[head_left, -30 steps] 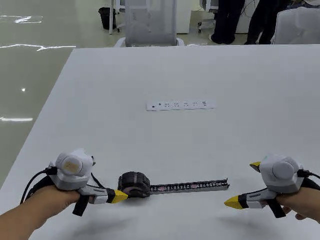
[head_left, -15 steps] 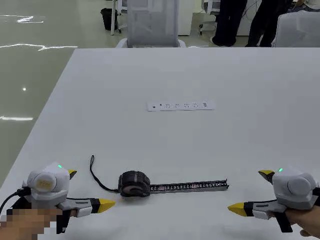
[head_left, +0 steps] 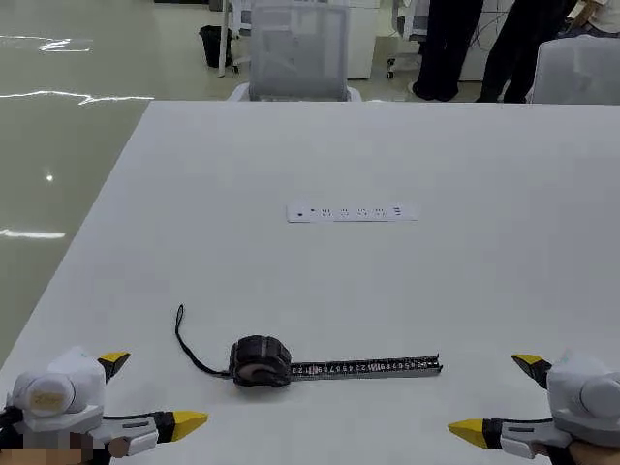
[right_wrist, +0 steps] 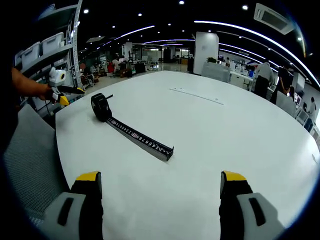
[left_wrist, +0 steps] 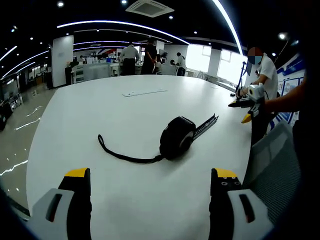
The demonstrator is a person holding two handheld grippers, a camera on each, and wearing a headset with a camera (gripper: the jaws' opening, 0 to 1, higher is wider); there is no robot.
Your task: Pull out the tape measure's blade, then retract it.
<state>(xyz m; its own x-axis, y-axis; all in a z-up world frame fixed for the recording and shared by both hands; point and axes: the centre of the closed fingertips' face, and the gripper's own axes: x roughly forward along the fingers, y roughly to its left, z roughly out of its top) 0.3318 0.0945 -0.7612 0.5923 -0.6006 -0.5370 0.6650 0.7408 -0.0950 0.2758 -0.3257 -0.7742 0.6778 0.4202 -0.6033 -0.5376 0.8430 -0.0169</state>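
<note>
The bottom edge is cropping the left gripper [head_left: 152,389] and right gripper [head_left: 496,394]. Numerals on the blade [head_left: 366,367] are showing too small to read.

Black tape measure [head_left: 260,360], white table [head_left: 387,145], yellow-tipped left tool [head_left: 152,388], yellow-tipped right tool [head_left: 496,394]

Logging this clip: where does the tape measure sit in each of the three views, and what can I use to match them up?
Head view: tape measure low, left of centre, blade stretched to the right.
Left gripper view: tape measure near centre, blade pointing away to the upper right.
Right gripper view: tape measure upper left, blade running toward the centre.
Shared landmark: the white power strip, farther along the table in all three.
</note>
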